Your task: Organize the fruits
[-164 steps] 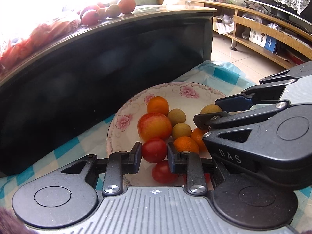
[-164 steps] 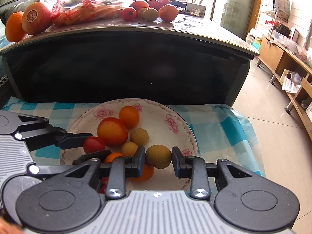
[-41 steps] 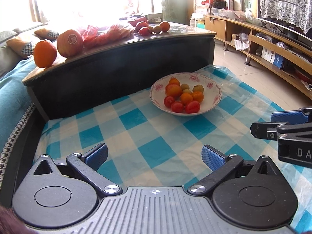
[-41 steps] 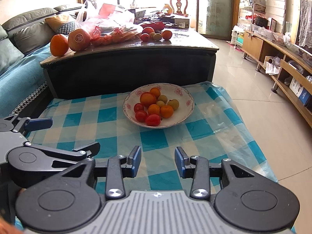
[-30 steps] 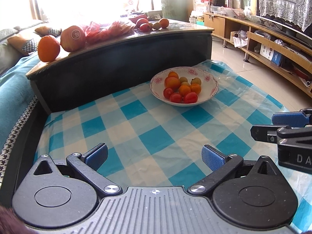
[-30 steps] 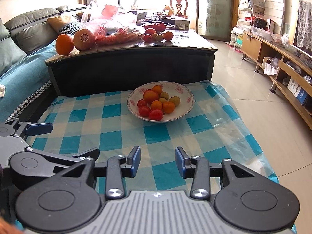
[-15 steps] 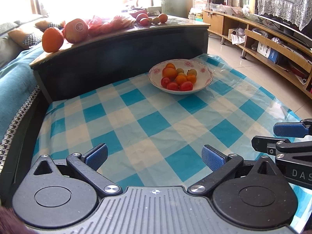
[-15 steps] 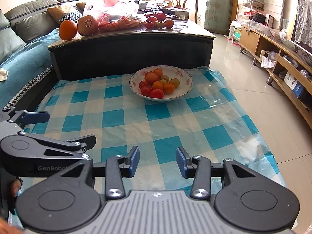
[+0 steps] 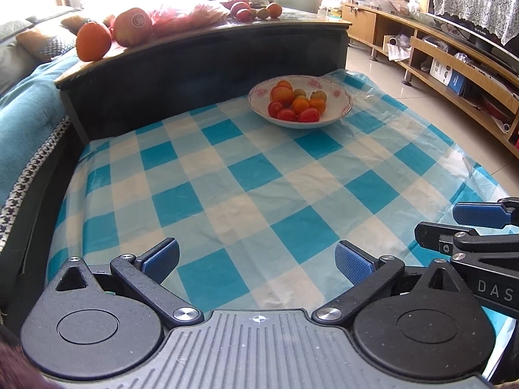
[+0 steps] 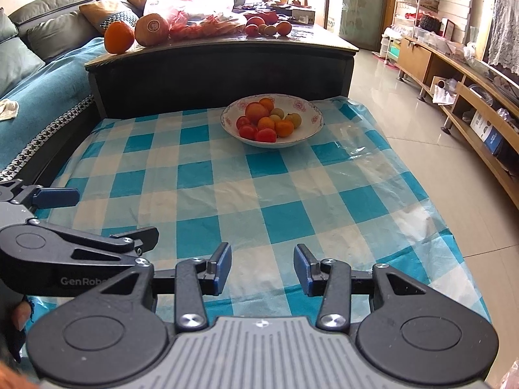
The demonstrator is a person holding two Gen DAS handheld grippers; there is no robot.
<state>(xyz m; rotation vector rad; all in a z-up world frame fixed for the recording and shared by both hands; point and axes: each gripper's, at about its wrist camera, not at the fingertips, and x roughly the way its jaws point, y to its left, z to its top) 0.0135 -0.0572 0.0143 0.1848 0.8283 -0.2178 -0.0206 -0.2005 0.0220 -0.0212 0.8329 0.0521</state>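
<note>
A white floral bowl [image 9: 340, 110] [image 10: 311, 129] sits at the far side of the blue-and-white checked cloth [image 9: 246, 175] [image 10: 259, 181]. It holds several small fruits [image 9: 296, 103] [image 10: 267, 121]: red tomatoes, oranges, a peach-coloured one and greenish-yellow ones. My left gripper [image 9: 256, 261] is wide open and empty, far back from the bowl near the cloth's front edge. My right gripper [image 10: 262, 267] is open and empty, also far back from the bowl. Each gripper shows at the edge of the other's view.
A dark coffee table [image 9: 201, 61] [image 10: 220, 61] stands behind the cloth with an orange [image 10: 119, 37], a large round fruit [image 10: 151, 29], red bags and small fruits on top. A teal sofa [image 10: 39, 74] is at the left. Wooden shelving [image 10: 480, 110] and tiled floor [image 10: 405, 123] are at the right.
Both grippers have let go of the fruits they held in the bowl, opened, and drawn steadily back from it. The bowl now looks smaller and farther away.
</note>
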